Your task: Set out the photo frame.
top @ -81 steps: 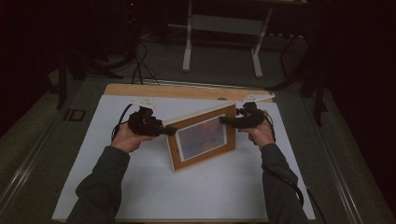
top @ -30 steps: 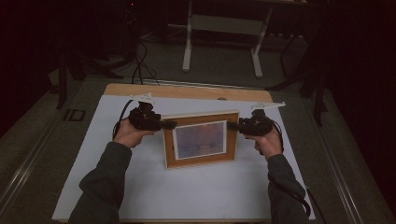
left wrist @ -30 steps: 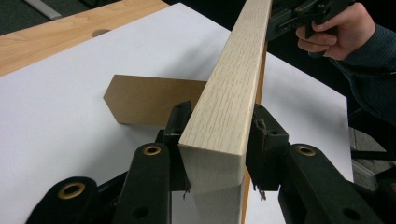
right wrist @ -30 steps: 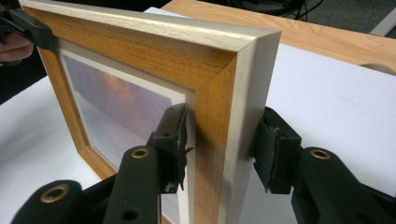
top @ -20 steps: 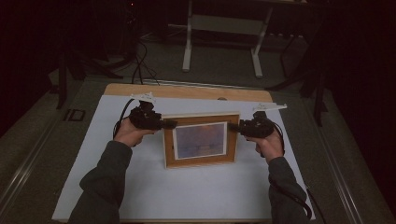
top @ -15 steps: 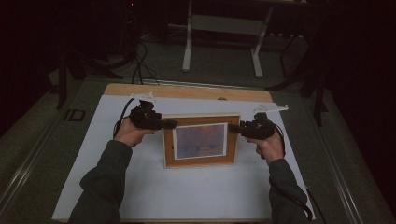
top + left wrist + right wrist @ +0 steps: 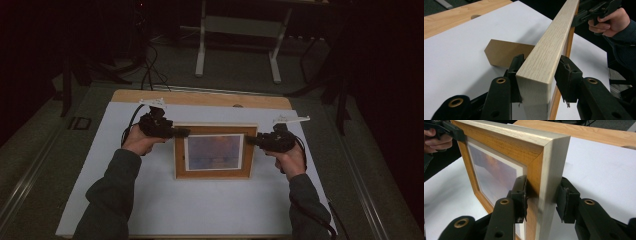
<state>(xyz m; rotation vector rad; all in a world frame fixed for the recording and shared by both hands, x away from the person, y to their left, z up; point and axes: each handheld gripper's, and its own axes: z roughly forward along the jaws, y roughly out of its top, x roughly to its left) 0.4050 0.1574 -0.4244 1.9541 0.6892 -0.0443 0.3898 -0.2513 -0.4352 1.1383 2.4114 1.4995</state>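
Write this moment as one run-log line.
picture frame upright | left gripper jaws just opening, astride left edge | right gripper jaws just closing, astride right edge

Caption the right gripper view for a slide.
Right gripper straddles the upright picture frame's corner, one jaw touching its front.

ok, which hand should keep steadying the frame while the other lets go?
Probably the right gripper: its jaws have just been closing around the frame; the left gripper has just been opening, one pad clear.

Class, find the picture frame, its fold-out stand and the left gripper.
picture frame (image 7: 214, 171), high view, lower wooden border.
fold-out stand (image 7: 504, 52), left gripper view, brown board behind the frame.
left gripper (image 7: 537, 77), left gripper view, between its fingertips, astride the frame's corner.
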